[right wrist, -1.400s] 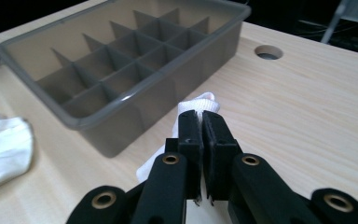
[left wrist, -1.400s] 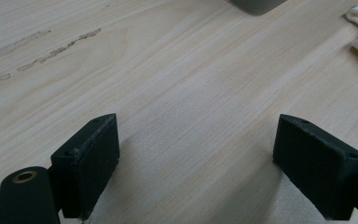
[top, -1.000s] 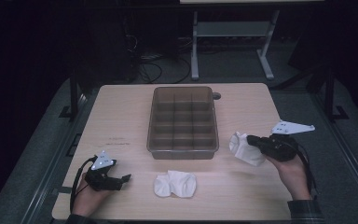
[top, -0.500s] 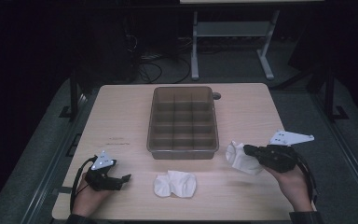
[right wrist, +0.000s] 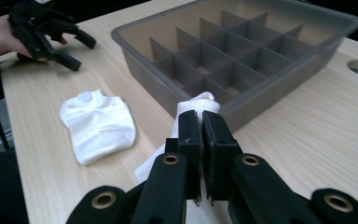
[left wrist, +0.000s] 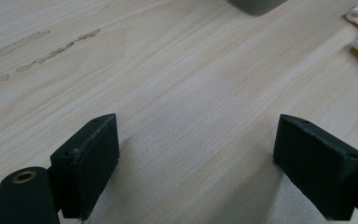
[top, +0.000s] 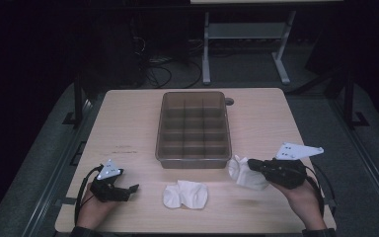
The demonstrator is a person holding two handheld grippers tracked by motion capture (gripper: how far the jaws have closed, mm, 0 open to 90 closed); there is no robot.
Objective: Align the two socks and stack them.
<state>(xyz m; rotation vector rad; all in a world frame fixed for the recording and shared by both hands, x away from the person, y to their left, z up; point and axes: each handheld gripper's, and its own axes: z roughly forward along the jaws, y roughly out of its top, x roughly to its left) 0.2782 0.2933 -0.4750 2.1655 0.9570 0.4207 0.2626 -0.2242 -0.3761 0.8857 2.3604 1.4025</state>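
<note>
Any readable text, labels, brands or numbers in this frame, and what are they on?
None can be read.
Table: small dark marks near its left edge in the high view, too small to read; in the left gripper view they look like scuffs.
Grey plates on the left claw and right claw: dots, no lettering.
Tray and the two white cloths: no print to be seen.
</note>
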